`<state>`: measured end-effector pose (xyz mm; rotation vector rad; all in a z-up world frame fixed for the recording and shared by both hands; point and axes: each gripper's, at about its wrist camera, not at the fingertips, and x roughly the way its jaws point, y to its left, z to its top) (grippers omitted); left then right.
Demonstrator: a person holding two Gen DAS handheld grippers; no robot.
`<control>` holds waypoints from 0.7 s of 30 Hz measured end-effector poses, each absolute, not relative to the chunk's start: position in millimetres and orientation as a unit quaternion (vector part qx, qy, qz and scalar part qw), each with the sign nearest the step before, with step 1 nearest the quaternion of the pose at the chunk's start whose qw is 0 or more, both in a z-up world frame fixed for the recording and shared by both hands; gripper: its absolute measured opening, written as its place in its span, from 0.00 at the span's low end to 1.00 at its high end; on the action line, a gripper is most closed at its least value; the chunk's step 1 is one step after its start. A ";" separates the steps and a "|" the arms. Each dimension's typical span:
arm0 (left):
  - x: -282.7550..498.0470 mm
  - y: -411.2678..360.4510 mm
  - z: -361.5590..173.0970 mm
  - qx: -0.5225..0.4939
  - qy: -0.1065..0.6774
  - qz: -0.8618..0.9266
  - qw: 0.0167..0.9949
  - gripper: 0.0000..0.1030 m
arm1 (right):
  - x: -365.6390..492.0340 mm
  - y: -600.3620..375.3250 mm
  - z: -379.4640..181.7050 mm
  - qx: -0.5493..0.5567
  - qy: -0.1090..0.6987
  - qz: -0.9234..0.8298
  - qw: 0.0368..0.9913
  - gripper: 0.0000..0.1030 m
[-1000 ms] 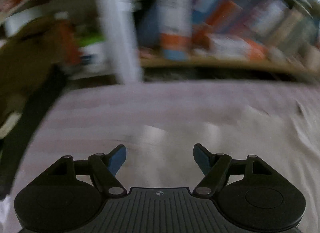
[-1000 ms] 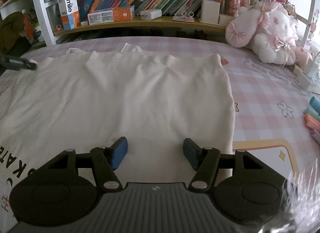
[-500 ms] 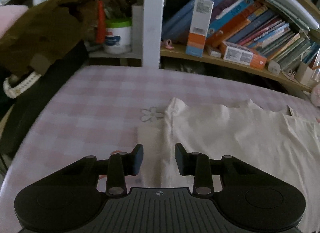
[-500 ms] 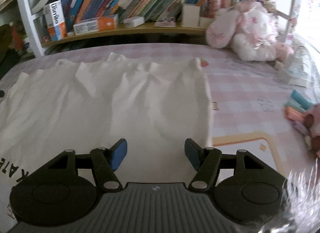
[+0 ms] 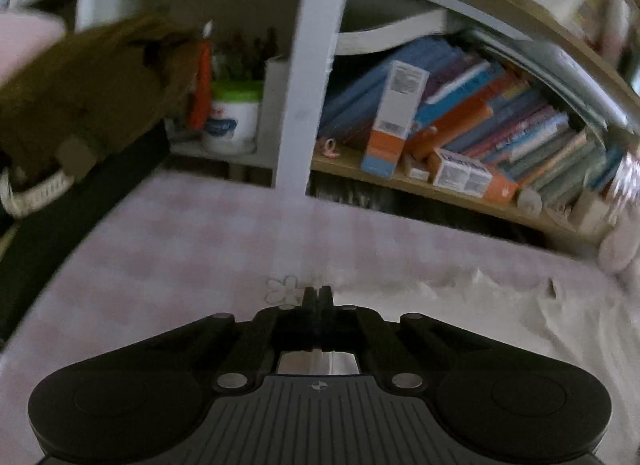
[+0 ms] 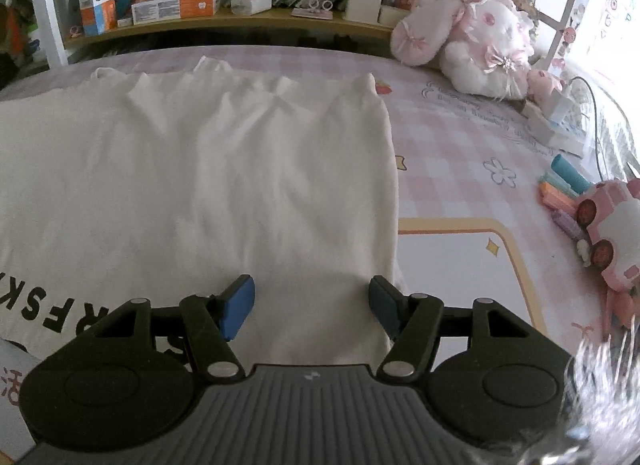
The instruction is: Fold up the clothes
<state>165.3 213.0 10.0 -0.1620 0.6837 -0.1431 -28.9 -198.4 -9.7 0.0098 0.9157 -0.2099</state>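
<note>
A cream T-shirt (image 6: pixel 208 169) with black letters lies spread flat on the pink checked tablecloth (image 6: pixel 460 153). My right gripper (image 6: pixel 312 295) is open and empty, low over the shirt's near right part, with its right fingertip close to the shirt's right edge. In the left wrist view the shirt (image 5: pixel 480 329) lies to the right. My left gripper (image 5: pixel 317 297) is shut at the shirt's left edge, beside a printed flower (image 5: pixel 286 289). I cannot see whether cloth is pinched between the pads.
A bookshelf (image 6: pixel 224 21) with books and boxes runs along the table's far side. A pink plush toy (image 6: pixel 476 29) sits far right. A toy car (image 6: pixel 612 233) and pens (image 6: pixel 564 185) lie at the right. A brown bag (image 5: pixel 80 93) sits far left.
My left gripper has closed from open and settled at the shirt's left edge. My right gripper stays open over the shirt and has shifted slightly.
</note>
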 end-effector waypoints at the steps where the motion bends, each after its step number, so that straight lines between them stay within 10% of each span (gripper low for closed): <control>1: 170.5 215.9 5.7 -0.084 0.348 -0.069 0.931 0.00 | -28.5 -198.6 -9.7 0.005 0.442 -0.102 0.891 0.61; 15: 155.2 231.6 -1.1 -0.039 0.390 -0.046 0.919 0.09 | -26.7 -198.4 -7.1 0.017 0.446 -0.121 0.887 0.66; 21: 101.4 236.8 10.1 -0.021 0.391 -0.049 0.919 0.32 | -44.5 -207.7 8.1 0.068 0.434 -0.125 0.890 0.66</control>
